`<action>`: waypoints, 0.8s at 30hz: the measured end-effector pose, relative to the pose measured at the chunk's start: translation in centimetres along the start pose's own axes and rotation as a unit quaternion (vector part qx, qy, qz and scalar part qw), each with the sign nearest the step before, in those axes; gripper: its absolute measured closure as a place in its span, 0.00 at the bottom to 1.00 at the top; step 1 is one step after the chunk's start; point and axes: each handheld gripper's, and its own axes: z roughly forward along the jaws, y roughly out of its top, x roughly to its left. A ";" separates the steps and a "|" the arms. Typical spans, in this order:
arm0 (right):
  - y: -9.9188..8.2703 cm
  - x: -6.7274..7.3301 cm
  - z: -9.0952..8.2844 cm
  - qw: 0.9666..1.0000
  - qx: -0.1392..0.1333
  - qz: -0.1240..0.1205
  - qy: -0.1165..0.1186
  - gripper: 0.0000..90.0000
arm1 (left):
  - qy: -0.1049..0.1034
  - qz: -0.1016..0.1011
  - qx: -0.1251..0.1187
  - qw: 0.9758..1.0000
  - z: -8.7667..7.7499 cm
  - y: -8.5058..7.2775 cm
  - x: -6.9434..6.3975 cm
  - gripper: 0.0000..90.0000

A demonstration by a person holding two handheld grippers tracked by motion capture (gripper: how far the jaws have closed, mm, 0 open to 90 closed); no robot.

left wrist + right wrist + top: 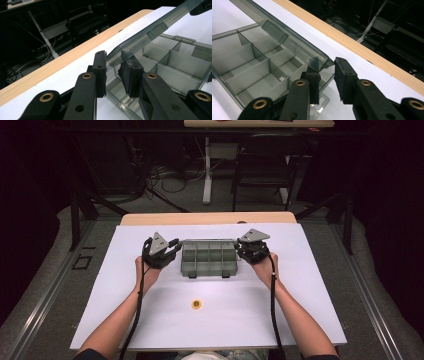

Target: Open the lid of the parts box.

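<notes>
Organizer box point(208, 258), smoky clear plastic with dividers, sat near the far edge of the white table point(150, 320), midway between its side edges, and its lid point(150, 32) was tilted up off the compartments. Left gripper point(172, 251) was at the box's left end; in the left gripper view its jaws straddled the lid's corner edge with a gap showing beside the plastic, so not clamped as far as I could tell. Right gripper point(239, 247) mirrored that at the right end, its jaws either side of the lid's other corner point(322, 62), again with daylight on the outer side. Neither pinched it yet.

By my judgement this box was light, stiff and slick: thin hard plastic that could slide out of the pads or flex and creak if squeezed hard. Empty compartments meant little weight to steady it, so the base could skid on the smooth table. Best hold looked like the lid's end edges, near the corners, both ends together. A small yellow disc point(196, 304) lay well apart, toward the near edge.
</notes>
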 end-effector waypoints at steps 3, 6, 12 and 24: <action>0.2 -0.1 0.1 1.000 0.001 0.000 -0.001 0.83 | 0.000 -0.001 0.000 1.000 0.1 0.2 0.1 0.83; 0.5 -0.3 0.2 1.000 0.003 0.002 -0.002 0.84 | -0.001 -0.004 0.002 1.000 0.2 0.5 0.4 0.84; 1.1 -0.8 0.5 1.000 0.007 0.011 0.002 0.84 | -0.007 -0.003 0.008 1.000 0.4 1.0 1.0 0.84; 2.0 -1.6 1.1 1.000 0.020 0.018 -0.003 0.89 | -0.011 -0.011 0.008 1.000 1.0 1.8 1.9 0.87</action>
